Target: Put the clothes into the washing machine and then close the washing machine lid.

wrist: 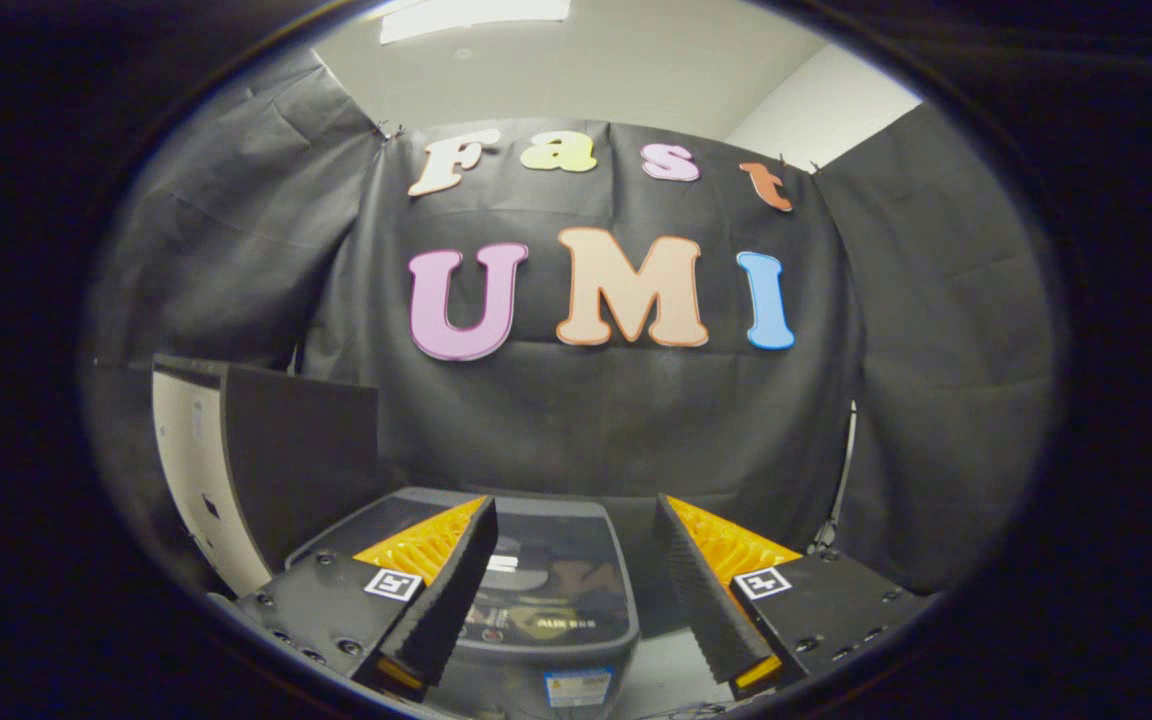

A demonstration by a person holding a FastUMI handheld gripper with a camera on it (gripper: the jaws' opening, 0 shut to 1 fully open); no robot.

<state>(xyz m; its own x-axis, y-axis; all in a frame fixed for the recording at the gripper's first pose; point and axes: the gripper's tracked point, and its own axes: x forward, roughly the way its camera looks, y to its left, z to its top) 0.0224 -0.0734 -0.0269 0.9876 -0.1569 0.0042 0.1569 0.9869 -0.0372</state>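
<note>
The washing machine (546,590) is a dark grey top-loader seen from above, just ahead of and partly between my fingers. Its dark tinted lid (556,570) lies flat and closed over the top. My gripper (573,520) hovers above the machine's front, open, with a wide gap and nothing between the ribbed black fingers (456,590). No clothes can be seen.
A tall dark cabinet with a white side panel (236,460) stands close to the left of the machine. Black cloth wall hangs right behind the machine and wraps both sides. A thin pole or cable (841,490) runs down beyond the right finger.
</note>
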